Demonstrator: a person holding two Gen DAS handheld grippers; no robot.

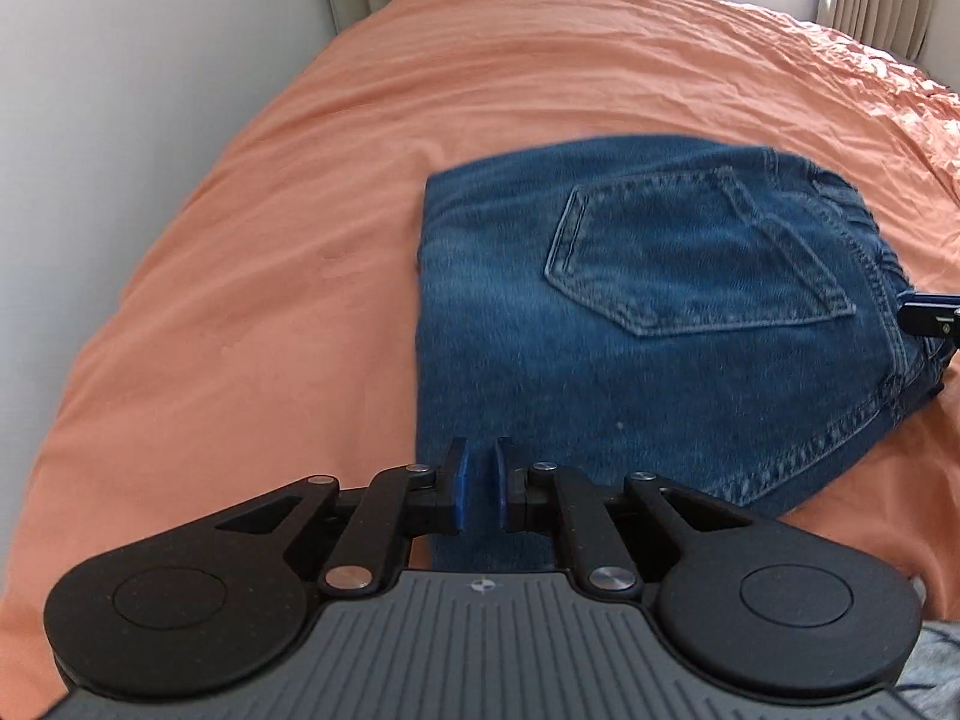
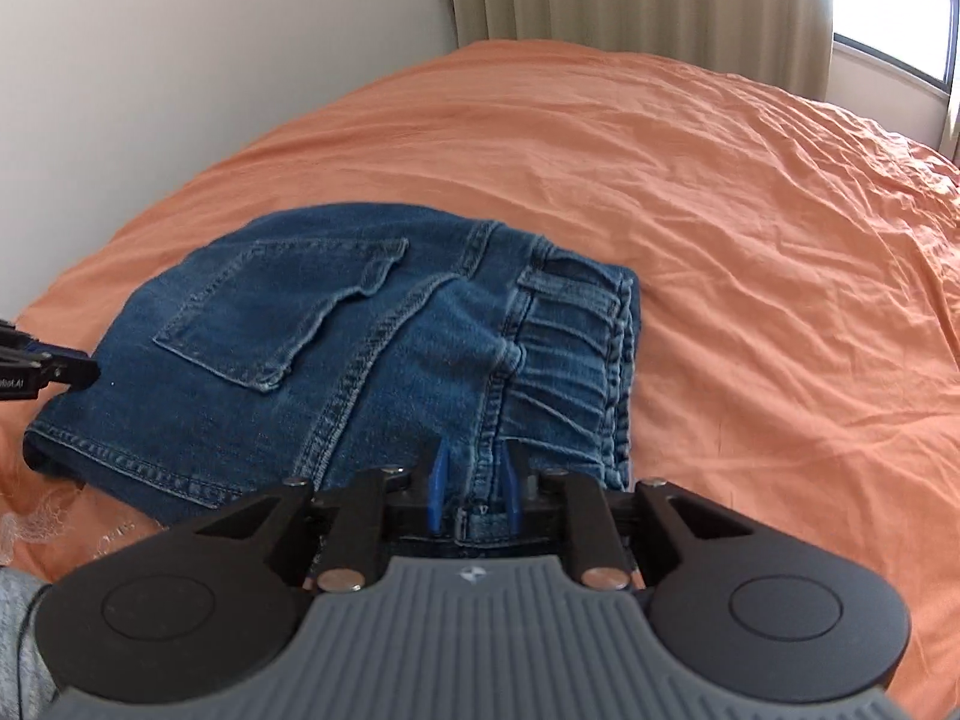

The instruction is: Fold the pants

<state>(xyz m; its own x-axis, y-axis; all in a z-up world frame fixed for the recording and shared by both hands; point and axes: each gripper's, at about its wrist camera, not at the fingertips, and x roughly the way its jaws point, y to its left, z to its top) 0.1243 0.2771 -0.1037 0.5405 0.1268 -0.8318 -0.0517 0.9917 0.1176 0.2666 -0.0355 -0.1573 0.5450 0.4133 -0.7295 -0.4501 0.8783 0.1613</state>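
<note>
An orange bed carries my folded jeans near its wall-side edge. My left gripper and right gripper each pinch denim; thick, floppy cloth, best held at seamed edges.

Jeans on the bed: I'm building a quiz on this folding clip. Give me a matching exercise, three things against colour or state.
Things:
1. jeans
2. bedsheet
3. left gripper

Colour or state:
A. orange, wrinkled
B. blue denim, folded, back pocket up
C. fingers close together at the denim's near edge

Pairs: 1-B, 2-A, 3-C
</note>
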